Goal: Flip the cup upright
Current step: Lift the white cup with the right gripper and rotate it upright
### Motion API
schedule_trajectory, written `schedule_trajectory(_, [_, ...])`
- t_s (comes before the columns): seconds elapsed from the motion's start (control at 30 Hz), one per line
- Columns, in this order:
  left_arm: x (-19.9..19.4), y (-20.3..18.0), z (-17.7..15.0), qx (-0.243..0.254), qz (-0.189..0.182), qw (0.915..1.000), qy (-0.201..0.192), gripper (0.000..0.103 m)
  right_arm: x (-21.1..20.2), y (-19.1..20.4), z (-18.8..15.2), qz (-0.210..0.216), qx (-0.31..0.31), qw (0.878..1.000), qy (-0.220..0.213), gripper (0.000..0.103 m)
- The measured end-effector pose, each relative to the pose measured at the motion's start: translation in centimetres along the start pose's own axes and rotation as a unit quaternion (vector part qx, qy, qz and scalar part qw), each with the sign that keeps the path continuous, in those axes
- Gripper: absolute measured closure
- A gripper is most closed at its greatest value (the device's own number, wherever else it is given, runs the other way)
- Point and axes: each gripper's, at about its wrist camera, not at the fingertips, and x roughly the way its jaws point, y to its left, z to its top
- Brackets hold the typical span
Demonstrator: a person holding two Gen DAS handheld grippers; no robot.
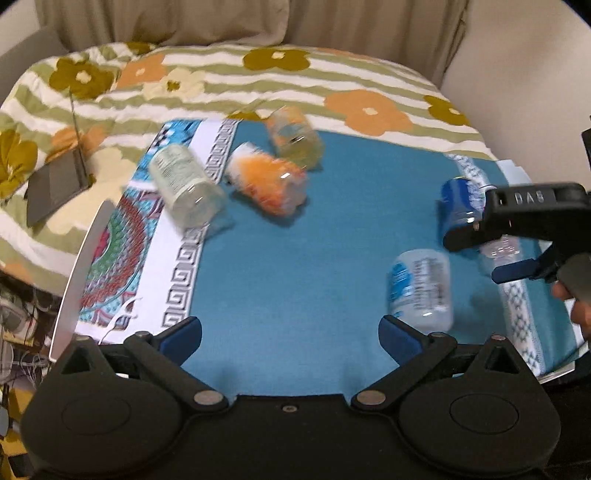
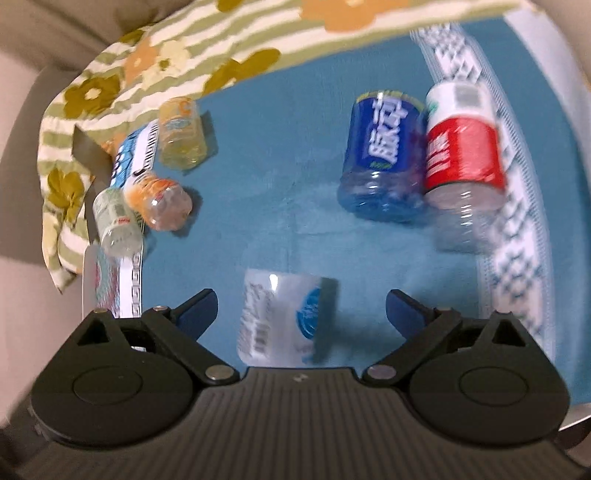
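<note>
2 claws gape empty; clear cup [image 2: 284, 317] stands inverted, axis vertical

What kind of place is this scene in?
Probably a bedroom at home: a green-striped floral quilt covers what looks like a bed, beige curtains hang behind it, and cut plastic bottle cups lie on a blue cloth.

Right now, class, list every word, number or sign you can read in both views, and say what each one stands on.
"DAS": raised letters on the right hand-held gripper, seen from the left wrist view.
Large white Chinese characters on the blue-label cup: visible, too blurred to quote surely.
Red-label cup: white print, blurred.
Clear cup with blue logo: text and barcode, unreadable.
Orange cup, pale green cup, yellow cup: blurred.
</note>
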Motion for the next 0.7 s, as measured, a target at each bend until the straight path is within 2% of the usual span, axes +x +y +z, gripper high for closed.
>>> schedule_trajectory(0.13, [1.0,2.6,-0.3,-0.021,0.010,0.9996,0.015,0.000,2.4,0.3,0.9,-0.006,0.026,0.999,0.020,0.000])
schedule_trajectory(0.33, [1.5,5.5,0.0,-0.054,0.007,0.9982,0.025,0.000,4.3,0.9,1.0,-0.015,0.035,0.999,0.039,0.010])
schedule_trajectory(0.4, [1.6,6.0,0.1,-0.060,0.006,0.9978,0.028,0.000,4.7,1.0,0.8,-0.013,0.038,0.998,0.043,0.015])
schedule_trajectory(0.47, [1.6,6.3,0.3,-0.065,0.003,0.9975,0.028,0.000,4.9,1.0,0.6,-0.013,0.041,0.998,0.046,0.025])
schedule_trajectory(0.7, [1.6,6.4,0.6,-0.066,-0.006,0.9974,0.027,0.000,4.7,1.2,0.3,-0.015,0.037,0.998,0.038,0.030])
